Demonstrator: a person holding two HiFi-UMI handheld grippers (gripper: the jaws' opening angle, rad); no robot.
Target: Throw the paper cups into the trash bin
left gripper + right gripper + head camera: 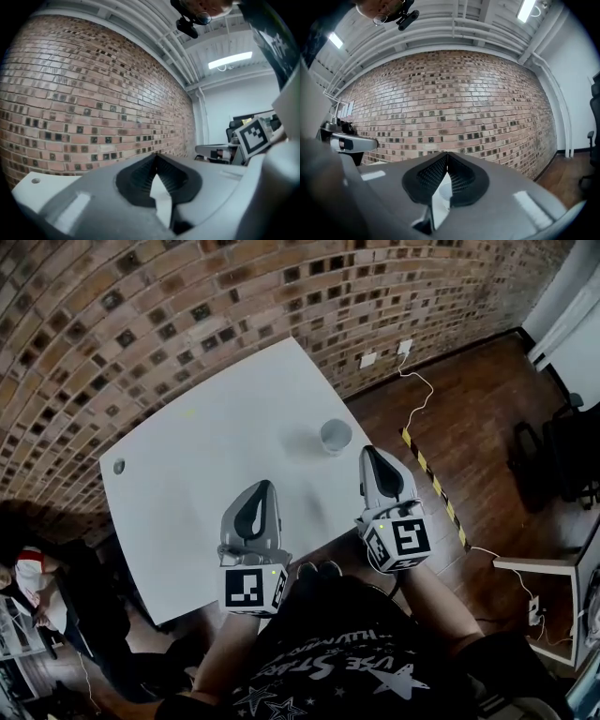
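One white paper cup (335, 436) stands upright near the right edge of the white table (206, 484). My right gripper (369, 452) hovers just right of the cup and a little nearer to me, jaws shut and empty. In the right gripper view its tips (447, 153) meet, and a pale round shape (442, 192), likely the cup, shows low behind them. Over the table's near edge my left gripper (265, 487) is also shut with nothing in it; its tips (156, 155) touch in the left gripper view. No trash bin shows in any view.
A brick wall (187, 306) runs behind the table. The table has a small round hole (119, 466) at its left. On the wooden floor to the right lie a white cable (419, 390) and yellow-black tape (433, 482). Dark chairs (562, 451) stand far right.
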